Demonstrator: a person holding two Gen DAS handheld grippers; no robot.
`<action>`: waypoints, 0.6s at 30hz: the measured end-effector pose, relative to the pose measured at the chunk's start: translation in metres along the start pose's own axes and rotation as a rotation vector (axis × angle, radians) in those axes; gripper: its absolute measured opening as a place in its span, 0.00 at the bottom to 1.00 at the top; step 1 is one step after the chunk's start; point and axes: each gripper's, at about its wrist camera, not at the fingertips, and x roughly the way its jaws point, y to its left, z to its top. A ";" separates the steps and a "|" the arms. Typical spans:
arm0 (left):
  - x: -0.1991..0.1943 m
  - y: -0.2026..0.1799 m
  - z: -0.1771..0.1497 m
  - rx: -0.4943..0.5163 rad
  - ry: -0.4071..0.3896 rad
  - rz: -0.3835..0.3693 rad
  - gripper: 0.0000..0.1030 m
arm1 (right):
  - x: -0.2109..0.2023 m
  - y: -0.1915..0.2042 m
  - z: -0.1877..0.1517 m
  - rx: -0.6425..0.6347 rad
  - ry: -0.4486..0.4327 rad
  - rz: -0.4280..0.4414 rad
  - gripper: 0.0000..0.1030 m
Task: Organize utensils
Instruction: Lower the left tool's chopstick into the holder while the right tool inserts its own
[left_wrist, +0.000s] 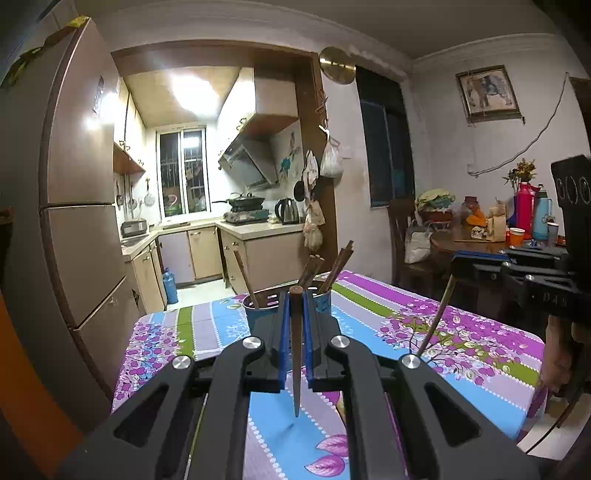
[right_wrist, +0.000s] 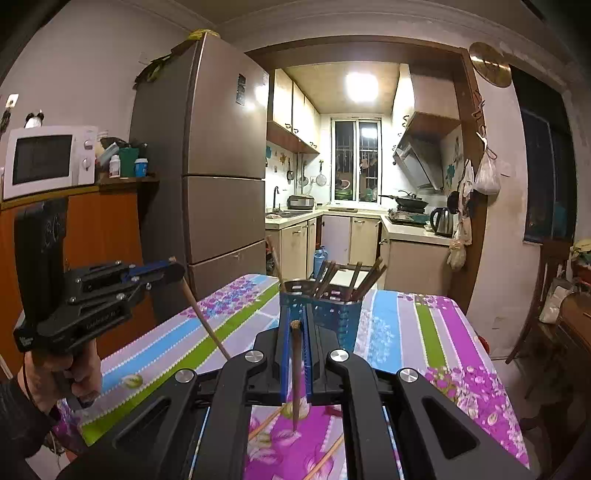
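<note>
Both grippers hang above the table (left_wrist: 207, 325), each clamped on one dark chopstick. The left gripper (left_wrist: 296, 317) pinches its chopstick (left_wrist: 296, 354) upright between narrow blue pads, tip pointing down. The right gripper (right_wrist: 296, 347) holds its chopstick (right_wrist: 295, 376) the same way. The blue holder (right_wrist: 325, 314) stands at the table's far edge, several chopsticks leaning in it. Loose chopsticks (right_wrist: 321, 458) lie on the near cloth under the right gripper

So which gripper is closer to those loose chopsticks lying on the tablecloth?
Right. The right gripper hangs just above the loose chopsticks; the left gripper is off to their side.
</note>
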 end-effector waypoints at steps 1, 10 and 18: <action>0.004 -0.001 0.005 0.000 0.008 0.004 0.05 | 0.004 -0.004 0.004 0.004 0.003 0.003 0.07; 0.021 0.002 0.038 -0.023 0.057 0.032 0.05 | 0.027 -0.033 0.033 0.022 -0.013 0.008 0.07; 0.042 -0.001 0.048 -0.018 0.144 0.048 0.05 | 0.037 -0.047 0.051 0.019 -0.021 0.005 0.07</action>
